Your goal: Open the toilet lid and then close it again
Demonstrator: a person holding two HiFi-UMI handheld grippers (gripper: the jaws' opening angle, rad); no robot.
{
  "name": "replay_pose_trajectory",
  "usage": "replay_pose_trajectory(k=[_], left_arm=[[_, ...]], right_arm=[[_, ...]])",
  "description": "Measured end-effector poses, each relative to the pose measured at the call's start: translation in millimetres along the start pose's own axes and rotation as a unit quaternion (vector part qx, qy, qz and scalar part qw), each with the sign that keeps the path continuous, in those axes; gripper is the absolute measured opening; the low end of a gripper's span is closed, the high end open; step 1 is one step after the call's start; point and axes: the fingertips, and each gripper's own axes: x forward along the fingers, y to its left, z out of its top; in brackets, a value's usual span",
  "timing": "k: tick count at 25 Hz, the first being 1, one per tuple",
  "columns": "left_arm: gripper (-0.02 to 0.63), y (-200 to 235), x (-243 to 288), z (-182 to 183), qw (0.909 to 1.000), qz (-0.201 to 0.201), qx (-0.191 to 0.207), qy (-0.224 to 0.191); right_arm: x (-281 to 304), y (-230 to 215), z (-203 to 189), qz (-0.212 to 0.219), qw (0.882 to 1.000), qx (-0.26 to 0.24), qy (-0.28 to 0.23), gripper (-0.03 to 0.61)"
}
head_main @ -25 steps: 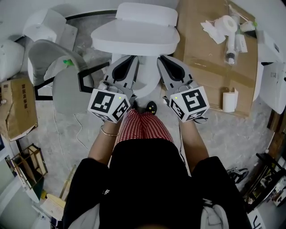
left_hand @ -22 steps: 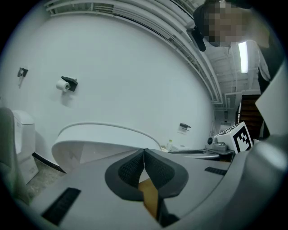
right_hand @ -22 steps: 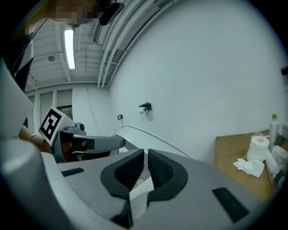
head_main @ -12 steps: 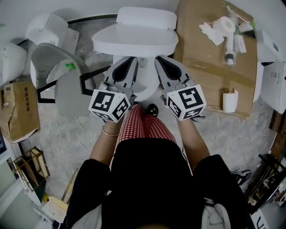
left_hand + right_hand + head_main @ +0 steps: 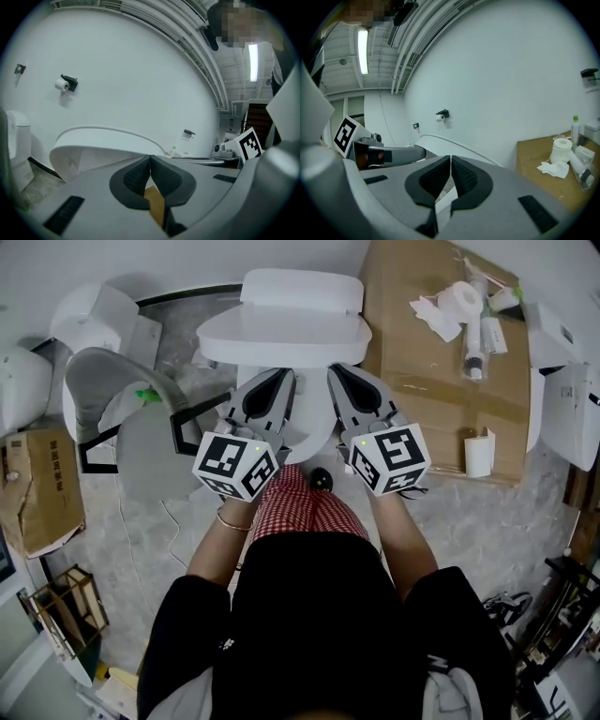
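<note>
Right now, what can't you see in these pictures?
- Under the lid: in every view it is shut and covers what is inside.
- Front of the bowl: in the head view the left tool and right tool overlap it.
- Print on the bottle: right gripper view, too small.

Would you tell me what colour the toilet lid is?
The toilet lid is white; head view shows it best.

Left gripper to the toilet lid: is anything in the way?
No. In the left gripper view, only open air separates the left gripper from the toilet lid.
</note>
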Motion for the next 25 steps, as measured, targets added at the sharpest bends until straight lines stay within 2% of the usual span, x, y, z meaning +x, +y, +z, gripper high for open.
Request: replay_pose_trajectory(k=[8, 14, 25], left_arm=[[0.003, 2, 6, 8, 0.9998, -0.019, 0.0, -0.003], [0.005, 2, 6, 15, 0.9988, -0.027, 0.041, 0.0], [0.005, 22, 1, 33, 0.9988, -0.03, 0.035, -0.018]], right_arm=[[5, -5, 8, -0.032, 0.999, 0.009, 0.004, 0.021], [8, -10, 12, -0.052, 0.999, 0.014, 0.007, 0.021], [18, -21, 30, -0.083, 0.996, 0.022, -0.006, 0.021]])
